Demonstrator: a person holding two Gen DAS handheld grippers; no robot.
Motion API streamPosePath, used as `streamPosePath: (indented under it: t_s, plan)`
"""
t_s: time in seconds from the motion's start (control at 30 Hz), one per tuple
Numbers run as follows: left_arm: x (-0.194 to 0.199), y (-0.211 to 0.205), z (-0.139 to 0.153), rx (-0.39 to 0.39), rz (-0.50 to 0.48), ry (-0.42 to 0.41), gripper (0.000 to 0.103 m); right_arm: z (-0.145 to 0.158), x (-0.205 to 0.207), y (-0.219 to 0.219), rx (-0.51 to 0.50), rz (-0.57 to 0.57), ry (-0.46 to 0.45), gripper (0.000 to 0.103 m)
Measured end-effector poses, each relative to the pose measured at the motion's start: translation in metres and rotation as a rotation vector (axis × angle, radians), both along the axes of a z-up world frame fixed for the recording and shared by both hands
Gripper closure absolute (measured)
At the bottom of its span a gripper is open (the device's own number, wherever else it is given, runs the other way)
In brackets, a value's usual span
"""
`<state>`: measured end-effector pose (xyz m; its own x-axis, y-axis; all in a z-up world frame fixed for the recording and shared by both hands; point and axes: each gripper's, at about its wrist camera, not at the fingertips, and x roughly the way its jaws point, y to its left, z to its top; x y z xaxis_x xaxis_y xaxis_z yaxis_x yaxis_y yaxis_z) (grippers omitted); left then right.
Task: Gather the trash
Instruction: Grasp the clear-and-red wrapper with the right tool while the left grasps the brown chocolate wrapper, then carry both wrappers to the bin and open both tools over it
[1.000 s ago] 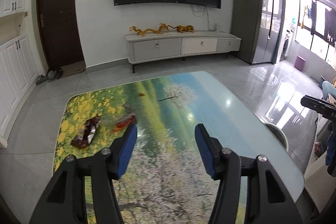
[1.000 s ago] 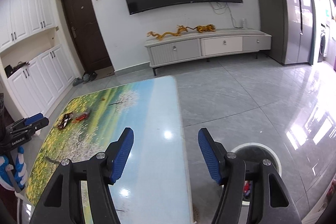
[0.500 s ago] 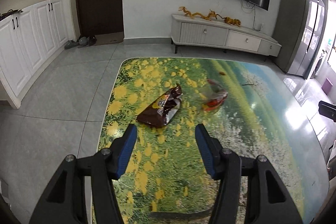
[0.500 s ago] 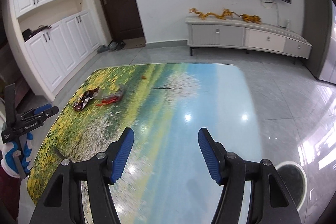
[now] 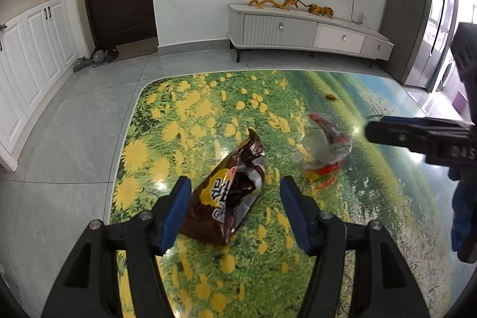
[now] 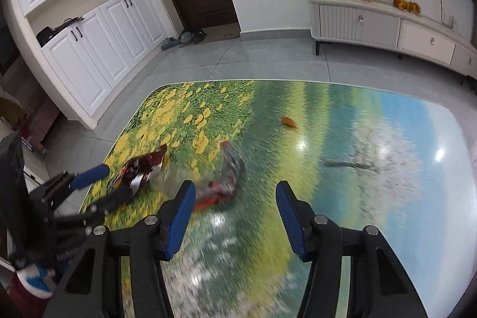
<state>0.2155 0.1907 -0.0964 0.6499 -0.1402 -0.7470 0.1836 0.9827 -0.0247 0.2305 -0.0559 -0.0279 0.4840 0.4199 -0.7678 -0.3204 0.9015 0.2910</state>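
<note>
- Left gripper [image 5: 235, 206]: 1.0 s ago it hung over the blossom end of the glossy landscape-print tabletop [image 5: 387, 228]. Now it sits low over the yellow-flower end, jaws spread wide, holding nothing.
- Crumpled brown foil snack bag with yellow lettering [image 5: 229, 195] lies flat on the tabletop, its near half between the blue pads [image 5: 176, 210]. No contact seen.
- Right gripper [image 6: 235, 212]: has swung from the floor-side edge in toward the snack bag's neighbour; jaws wide apart, empty.
- Clear crinkled plastic wrapper with red print [image 6: 222, 184] lies just right of the snack bag, ahead of the right gripper's left pad; motion blur here, so the gap is uncertain.
- Small orange scrap [image 6: 288, 122]: beyond the snack bag, well apart.
- Reading: both approaches nearly complete; 2 grasps pending, nothing collected yet.
</note>
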Motion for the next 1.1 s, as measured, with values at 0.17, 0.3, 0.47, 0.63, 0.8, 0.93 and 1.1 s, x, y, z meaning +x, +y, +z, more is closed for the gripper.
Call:
streamPosePath:
  t_s: [0.17,0.3,0.47,0.63,0.8,0.93,1.1]
  plan:
    - [0.009,-0.004,-0.013,0.027,0.003,0.038,0.043,-0.018,0.016,0.02,-0.012,0.001,0.037,0.059]
    - [0.011,0.0,-0.018,0.014,0.019,0.056,0.053,-0.026,0.017,0.024,-0.024,0.009,0.045,0.075]
    - [0.008,0.003,-0.018,-0.013,0.021,0.054,0.067,-0.023,0.002,0.016,-0.045,0.04,0.03,0.083]
    - [-0.008,-0.001,-0.012,-0.049,-0.001,0.043,0.074,-0.019,-0.025,-0.007,-0.039,0.045,0.011,0.085]
    - [-0.043,-0.014,0.0,-0.063,-0.032,0.016,0.077,-0.013,-0.061,-0.041,-0.014,0.029,-0.005,0.086]
    - [-0.079,-0.034,0.015,-0.055,-0.068,-0.019,0.079,-0.004,-0.095,-0.075,-0.026,0.01,-0.037,0.086]
    - [-0.119,-0.063,0.033,-0.097,-0.109,-0.049,0.079,0.009,-0.141,-0.126,-0.042,-0.06,-0.08,0.086]
